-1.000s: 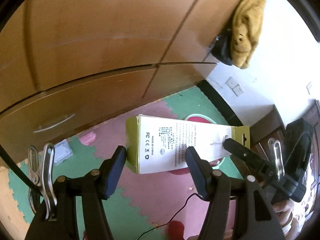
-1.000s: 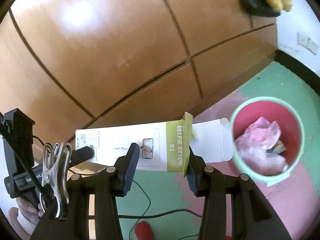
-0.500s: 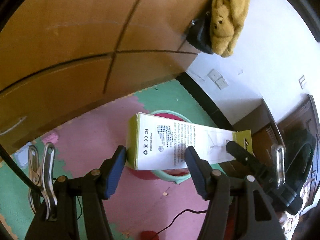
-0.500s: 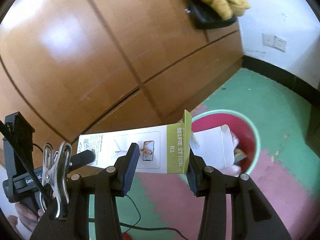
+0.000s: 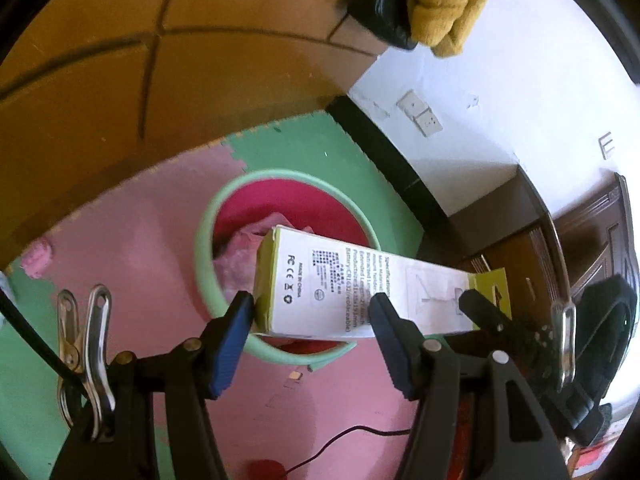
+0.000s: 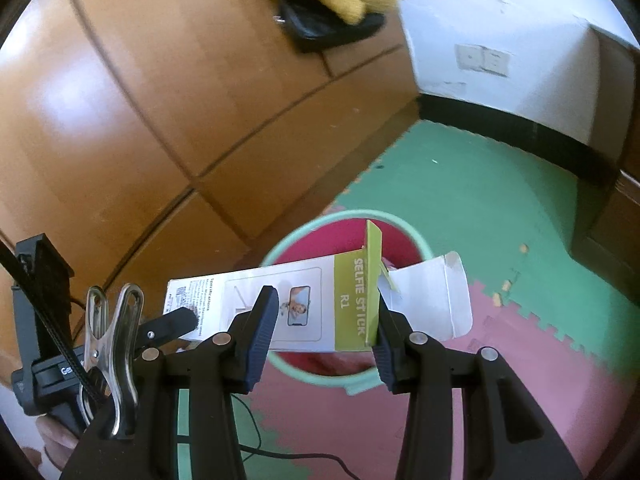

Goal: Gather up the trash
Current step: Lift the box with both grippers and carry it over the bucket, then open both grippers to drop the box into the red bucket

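left gripper: pinching the closed end of the selfie stick box | box: hanging flat right over the bin | right gripper: clamped on the flap end | risk: box is long, so letting go level might hang it on the rim

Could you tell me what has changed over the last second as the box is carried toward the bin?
The box travelled with both grippers across the mat until it hangs over the bin, which a second ago lay off to one side, partly behind the box. Nothing was let go: the left gripper and right gripper still clamp opposite ends, jaws unchanged. The open end flap and the pink trash in the bin look the same.
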`<state>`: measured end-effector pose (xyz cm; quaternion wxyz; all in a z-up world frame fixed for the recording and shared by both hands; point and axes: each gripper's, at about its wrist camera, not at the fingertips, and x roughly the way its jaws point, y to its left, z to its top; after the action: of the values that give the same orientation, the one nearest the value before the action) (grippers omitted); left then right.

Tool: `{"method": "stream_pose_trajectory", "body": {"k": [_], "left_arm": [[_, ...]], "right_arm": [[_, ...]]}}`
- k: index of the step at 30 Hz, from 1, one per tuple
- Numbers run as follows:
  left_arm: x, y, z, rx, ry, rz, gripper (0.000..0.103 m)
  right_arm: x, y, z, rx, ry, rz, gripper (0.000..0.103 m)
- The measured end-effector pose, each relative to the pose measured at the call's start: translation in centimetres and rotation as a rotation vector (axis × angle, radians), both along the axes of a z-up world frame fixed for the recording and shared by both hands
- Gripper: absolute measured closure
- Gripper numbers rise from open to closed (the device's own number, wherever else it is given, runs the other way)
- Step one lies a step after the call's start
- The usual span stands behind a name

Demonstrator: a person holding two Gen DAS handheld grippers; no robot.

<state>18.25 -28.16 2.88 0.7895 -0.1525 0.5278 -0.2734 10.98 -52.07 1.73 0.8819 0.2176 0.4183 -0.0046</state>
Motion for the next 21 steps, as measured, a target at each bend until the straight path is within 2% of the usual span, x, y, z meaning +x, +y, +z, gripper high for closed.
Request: {"method": "stream_pose_trajectory", "body": {"k": [6,11,21], "left_arm": [[1.5,-2.4,-2.8,-0.013,0.059,-0.008,0.04],[2.8,-2.3,-4.4,0.0,0.098,0.029,0.042],[3.9,-1.1,-4.9,0.047,0.102,0.072,0.042]], "right_arm": [[0.4,-2.7,-2.0,-0.002,0.053,-0.062,0.057],[1.8,-4.1,-3.5,0.067,0.083,-0.094,0.057],[2.6,-5.1,-5.0,0.111,0.125,-0.165,0.057]]}}
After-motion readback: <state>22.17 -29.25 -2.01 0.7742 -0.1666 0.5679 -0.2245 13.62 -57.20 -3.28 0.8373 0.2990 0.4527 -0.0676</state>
